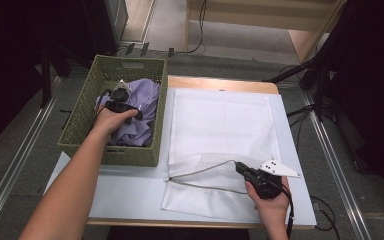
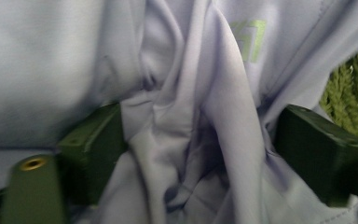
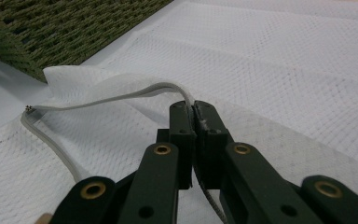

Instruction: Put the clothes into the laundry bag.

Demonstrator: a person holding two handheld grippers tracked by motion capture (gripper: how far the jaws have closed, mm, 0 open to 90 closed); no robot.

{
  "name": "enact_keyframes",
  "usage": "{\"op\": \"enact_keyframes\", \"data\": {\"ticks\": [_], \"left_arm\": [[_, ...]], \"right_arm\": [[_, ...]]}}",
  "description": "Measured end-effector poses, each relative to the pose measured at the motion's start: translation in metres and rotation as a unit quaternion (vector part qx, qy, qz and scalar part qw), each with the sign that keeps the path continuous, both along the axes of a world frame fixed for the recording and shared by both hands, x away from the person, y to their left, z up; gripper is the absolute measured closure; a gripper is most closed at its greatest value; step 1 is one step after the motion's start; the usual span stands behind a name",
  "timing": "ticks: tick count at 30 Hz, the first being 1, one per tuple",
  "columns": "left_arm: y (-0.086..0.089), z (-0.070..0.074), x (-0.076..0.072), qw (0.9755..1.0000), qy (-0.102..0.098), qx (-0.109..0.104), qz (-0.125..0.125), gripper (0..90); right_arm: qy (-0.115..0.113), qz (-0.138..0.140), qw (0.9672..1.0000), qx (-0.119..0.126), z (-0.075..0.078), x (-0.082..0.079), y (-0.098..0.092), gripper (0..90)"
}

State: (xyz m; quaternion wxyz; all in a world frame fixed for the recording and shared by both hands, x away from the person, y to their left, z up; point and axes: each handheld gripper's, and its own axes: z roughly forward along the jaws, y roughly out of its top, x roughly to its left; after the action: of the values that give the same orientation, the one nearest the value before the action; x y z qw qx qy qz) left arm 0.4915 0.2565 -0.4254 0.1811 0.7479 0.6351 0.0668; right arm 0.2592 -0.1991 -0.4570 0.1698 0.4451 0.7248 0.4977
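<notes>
Near edge of table [image 1: 130,195], 5 o'clock: right gripper [image 1: 240,167] clamped tight on the zipper edge of the white mesh laundry bag [image 1: 220,125]. In the right gripper view the jaws meet on the zipper tape [image 3: 121,95], lifting the upper lip so the mouth gapes toward 9 o'clock, at the basket. The bag lies flat; long axis runs 6 to 12 o'clock, opening along its near end, closed end far.

Farther, 10 o'clock: left gripper [image 1: 122,102] is down inside the green woven basket [image 1: 87,117], just beside the bag's left edge. Its jaws stand wide, pressed into the lavender garment [image 1: 140,110] with a thick fold bunched between them [image 2: 191,140], not yet pinched. Garment is crumpled, no clear long axis; a small green print shows on it [image 2: 249,35].

Judgement: step in hand is taking hold of the garment to move it into the bag.
- Close on the central fold, deep enough that it does not slip out on lifting.
- Lift straight up to clear the basket wall [image 1: 157,120] before travelling toward 4 o'clock.
- Keep the right grip steady and raised so the mouth stays open; feed the garment in along the bag's long axis.

Risk: trailing cloth snagging on the basket rim.
</notes>
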Motion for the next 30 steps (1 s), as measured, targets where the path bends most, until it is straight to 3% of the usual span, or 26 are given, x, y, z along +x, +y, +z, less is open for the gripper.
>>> {"op": "enact_keyframes", "data": {"ticks": [2,4,9,11,13,14,15,17,18,19,21,22,28,30], "left_arm": [[-0.003,0.001,0.002,0.9998,0.001,-0.02,0.009,14.8],[-0.012,0.001,0.003,0.9995,0.009,-0.026,-0.011,14.5],[-0.031,-0.006,0.006,0.999,0.022,0.03,-0.024,14.0],[-0.036,-0.006,0.006,0.9973,0.023,0.063,-0.028,17.7],[-0.036,-0.006,0.006,0.9969,0.021,0.071,-0.029,22.3],[-0.034,-0.004,0.006,0.9965,0.011,0.079,-0.025,27.5],[-0.031,-0.003,0.005,0.9973,0.008,0.068,-0.024,38.6],[-0.028,-0.003,0.004,0.9982,0.002,0.056,-0.022,41.8],[-0.027,-0.001,0.003,0.997,-0.005,0.074,-0.023,46.4],[-0.024,0.001,0.002,0.9967,-0.011,0.077,-0.024,61.9],[-0.02,0.001,0.002,0.999,-0.001,0.031,-0.031,76.7],[-0.019,0.001,0.002,0.999,-0.001,0.026,-0.035,79.1],[-0.022,0.018,-0.004,0.9967,-0.037,-0.007,-0.072,83.4],[-0.019,0.026,-0.008,0.9949,-0.052,-0.04,-0.077,83.5]], "right_arm": [[0.001,-0.001,1.0,0.002,0.0,0.0,-0.001,87.3],[0.001,0.0,1.0,0.001,-0.001,0.0,-0.002,87.3],[0.001,0.001,1.0,-0.002,-0.002,0.0,-0.001,87.3],[0.001,-0.001,1.0,-0.001,-0.001,0.0,-0.001,87.3],[-0.001,-0.001,1.0,-0.001,-0.001,0.0,-0.002,87.3],[0.001,-0.002,1.0,-0.001,-0.001,-0.001,-0.002,87.3],[-0.001,-0.002,1.0,-0.001,-0.001,-0.001,-0.003,87.3],[-0.001,-0.002,1.0,0.0,-0.001,-0.001,-0.004,87.3],[0.0,-0.002,1.0,0.0,-0.001,-0.001,-0.004,87.3],[0.0,-0.002,1.0,0.0,-0.001,-0.001,-0.004,87.3],[0.0,-0.002,1.0,0.0,-0.001,-0.001,-0.004,87.3],[0.0,-0.001,1.0,0.0,-0.001,-0.001,-0.004,87.3],[0.0,0.0,1.0,0.0,-0.001,-0.001,-0.004,88.4],[0.001,0.002,1.0,0.0,-0.001,-0.001,-0.005,88.9]]}}
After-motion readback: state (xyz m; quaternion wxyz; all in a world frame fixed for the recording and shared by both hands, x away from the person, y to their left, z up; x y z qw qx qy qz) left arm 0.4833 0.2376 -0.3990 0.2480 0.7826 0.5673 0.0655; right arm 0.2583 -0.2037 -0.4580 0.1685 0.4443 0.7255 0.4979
